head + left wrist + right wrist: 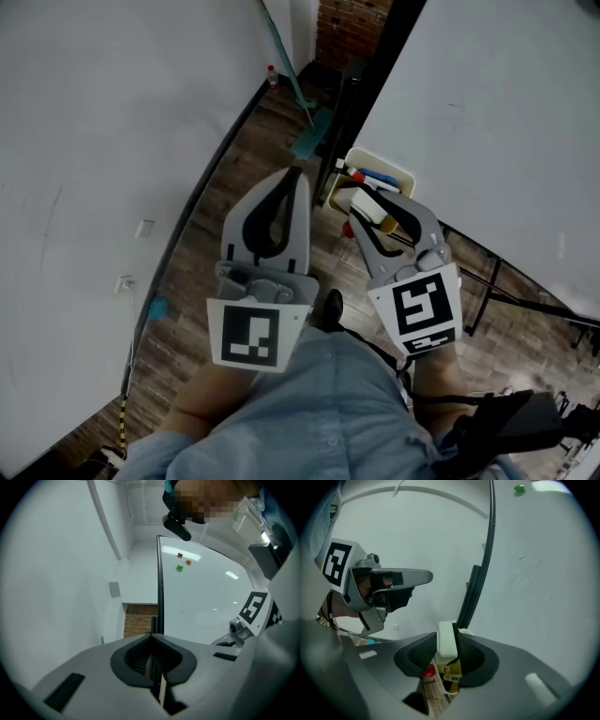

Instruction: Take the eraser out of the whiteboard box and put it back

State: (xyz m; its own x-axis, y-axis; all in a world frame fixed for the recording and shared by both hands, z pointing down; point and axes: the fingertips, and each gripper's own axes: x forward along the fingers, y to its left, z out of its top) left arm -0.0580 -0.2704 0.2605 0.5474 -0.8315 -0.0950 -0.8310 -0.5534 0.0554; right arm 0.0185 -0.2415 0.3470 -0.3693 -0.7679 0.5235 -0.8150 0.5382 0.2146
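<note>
Your right gripper (375,201) has its fingers closed on the white rectangular whiteboard eraser (446,641). It stands on edge between the pads, with its dark felt face turned to the right in the right gripper view. The gripper tips downward, and the eraser sits over the open top of the pale yellow plastic box (405,176) fixed to the black frame of the big white whiteboard (487,112). I can't tell whether the eraser touches the box. Inside the box lie a red-capped marker (354,174) and a blue marker (380,178).

Your left gripper (296,176) is just beside the right one. Its fingers are pressed together with nothing between them, and it hangs over the brown wooden plank floor (234,178).
</note>
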